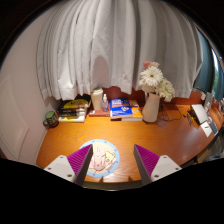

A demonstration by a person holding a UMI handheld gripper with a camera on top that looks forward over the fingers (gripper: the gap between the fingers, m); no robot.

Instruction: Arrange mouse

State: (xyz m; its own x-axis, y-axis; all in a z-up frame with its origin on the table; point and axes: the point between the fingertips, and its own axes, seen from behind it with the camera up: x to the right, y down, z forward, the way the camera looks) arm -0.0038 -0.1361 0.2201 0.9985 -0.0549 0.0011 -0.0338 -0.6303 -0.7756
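My gripper (113,152) is open and empty, held above the near part of a wooden desk (130,132). A round mouse mat (104,157) with a pale cartoon picture and a blue rim lies flat on the desk between my fingers, closer to the left finger (82,158). I see no mouse clearly in this view. The near part of the mat is hidden behind the gripper body.
Beyond the fingers, along the curtain, stand stacked books (72,107), a small pot (50,120), a cup (98,100), a blue book (124,108) and a vase of flowers (152,92). White devices (203,117) sit at the desk's right end.
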